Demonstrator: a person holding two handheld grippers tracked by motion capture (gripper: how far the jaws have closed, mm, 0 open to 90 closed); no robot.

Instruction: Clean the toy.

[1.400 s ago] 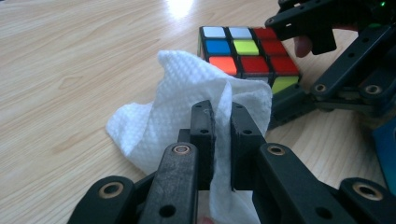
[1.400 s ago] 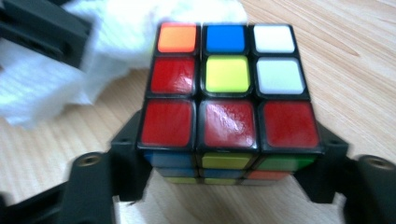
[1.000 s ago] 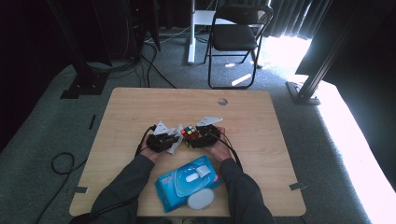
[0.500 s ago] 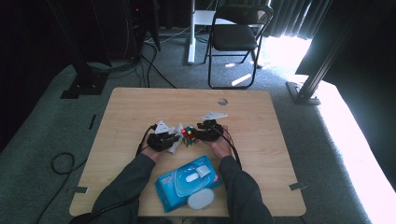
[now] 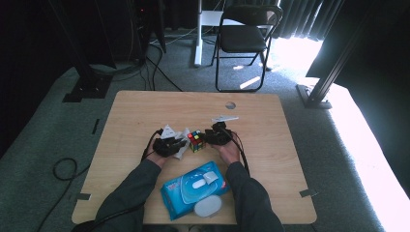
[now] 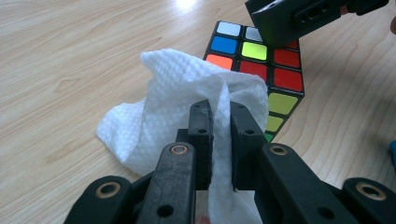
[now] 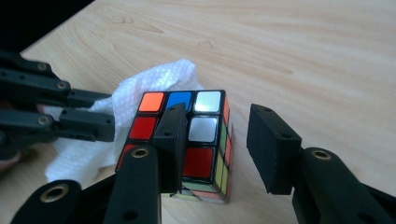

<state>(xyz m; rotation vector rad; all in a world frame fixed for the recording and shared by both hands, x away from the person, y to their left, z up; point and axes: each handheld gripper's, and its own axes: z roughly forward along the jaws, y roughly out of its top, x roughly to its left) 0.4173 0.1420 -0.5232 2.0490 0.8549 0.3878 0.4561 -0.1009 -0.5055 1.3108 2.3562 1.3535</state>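
the left gripper (image 6: 219, 112) has its two black jaws pressed nearly together on a white wet wipe (image 6: 182, 93) — a fold of the embossed sheet runs down through the narrow gap between them, and the rest bunches up ahead of the tips and spills onto the wood on the far side. in the right gripper view the same gripper (image 7: 109, 126) comes in from the left edge with the wipe (image 7: 154, 81) lying against the side of the rubik's cube (image 7: 196, 135).

the right gripper (image 7: 215, 140) stands with its jaws wide apart. one jaw lies over the cube's top face; the other is off to the side with bare table between it and the cube. whether the near jaw actually touches the cube is hard to tell from here. nothing is clamped.

the rubik's cube (image 6: 275, 70) sits on the wooden table (image 5: 290, 145), between the two grippers — in the high view it (image 5: 195, 140) is just ahead of both hands, near the table's middle. its upper face shows orange, blue, white, red and yellow-green squares.

nearer the person, between the forearms, lies a blue pack of wet wipes (image 5: 193, 184) with a white flap on top, and a white oval lid (image 5: 208, 207) rests at the pack's near edge. beyond the table a black folding chair (image 5: 244, 38) stands on the grey carpet.
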